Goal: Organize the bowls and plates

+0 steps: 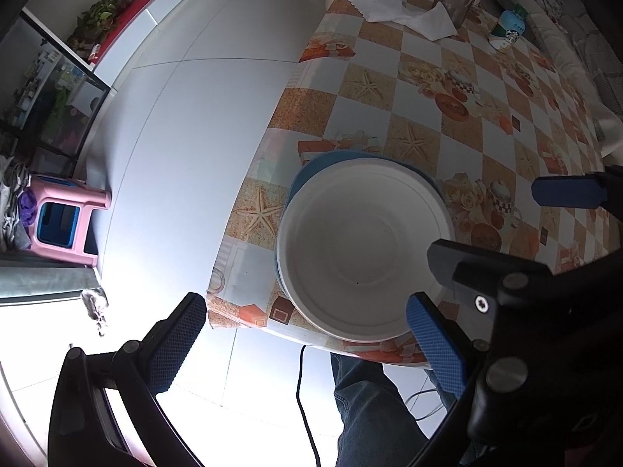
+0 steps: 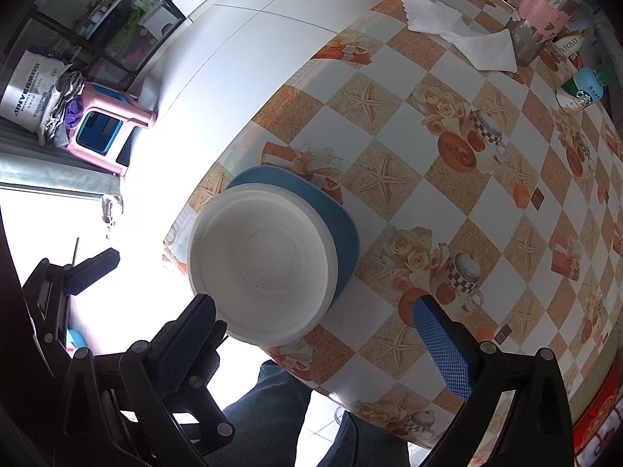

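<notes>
**Both grippers open above a stacked bowl and plate**

The right gripper (image 2: pixel 315 344) hovers with its blue-padded fingers spread wide, holding nothing. Its left finger pad (image 2: pixel 187 344) sits just beside the near rim of the white bowl (image 2: pixel 261 260); whether it touches cannot be told. Its right finger hangs over bare tablecloth, apart from the bowl.

The left gripper (image 1: pixel 307 350) is also spread wide and empty. One pad hangs off the table edge over the floor, and the other sits near the bowl's rim on the opposite side.

Just ahead of both tools, the white bowl rests on a blue plate (image 2: pixel 338 225), close to the table (image 2: pixel 428 179) edge nearest the person (their jeans show below). The table wears a checked cloth with starfish and teacup prints.

The bowl looks thin and matte, probably light, like moulded pulp or foam, so a hard squeeze could dent it. The rim seems the sensible place to pinch, one finger inside and one outside. The plate beneath looks stiffer and flatter, offering only its thin edge.

Farther ahead lie white napkins (image 2: pixel 459 31) and a small bottle (image 2: pixel 580 93).
</notes>
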A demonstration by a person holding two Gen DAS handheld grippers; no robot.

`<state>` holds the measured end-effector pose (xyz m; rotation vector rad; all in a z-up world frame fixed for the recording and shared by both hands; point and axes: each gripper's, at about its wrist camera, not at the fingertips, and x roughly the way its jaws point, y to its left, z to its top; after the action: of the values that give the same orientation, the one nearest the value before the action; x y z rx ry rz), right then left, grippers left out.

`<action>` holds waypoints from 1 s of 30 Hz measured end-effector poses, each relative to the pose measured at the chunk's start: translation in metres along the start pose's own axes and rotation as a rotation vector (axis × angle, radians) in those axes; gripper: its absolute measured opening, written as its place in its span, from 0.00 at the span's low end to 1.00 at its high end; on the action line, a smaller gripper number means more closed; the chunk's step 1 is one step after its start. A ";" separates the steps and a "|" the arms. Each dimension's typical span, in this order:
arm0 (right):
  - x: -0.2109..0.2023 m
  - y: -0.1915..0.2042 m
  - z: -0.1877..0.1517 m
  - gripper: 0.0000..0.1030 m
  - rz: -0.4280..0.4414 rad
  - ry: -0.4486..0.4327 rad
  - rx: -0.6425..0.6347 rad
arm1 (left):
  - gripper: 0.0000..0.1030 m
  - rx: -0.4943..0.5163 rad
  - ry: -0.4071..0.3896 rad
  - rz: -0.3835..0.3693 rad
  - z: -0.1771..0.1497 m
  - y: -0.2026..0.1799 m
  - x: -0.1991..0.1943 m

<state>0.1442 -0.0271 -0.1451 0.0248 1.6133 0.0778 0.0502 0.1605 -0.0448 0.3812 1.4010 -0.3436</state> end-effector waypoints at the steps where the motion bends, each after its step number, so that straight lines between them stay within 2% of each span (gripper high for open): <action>1: 0.000 0.000 0.000 0.99 -0.001 0.002 -0.002 | 1.00 0.002 -0.001 0.000 0.000 0.000 0.000; 30: -0.002 0.002 -0.004 0.99 -0.021 0.000 0.006 | 1.00 0.015 0.001 -0.004 -0.003 0.000 -0.005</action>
<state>0.1405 -0.0250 -0.1423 0.0128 1.6132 0.0572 0.0465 0.1619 -0.0402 0.3912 1.4007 -0.3572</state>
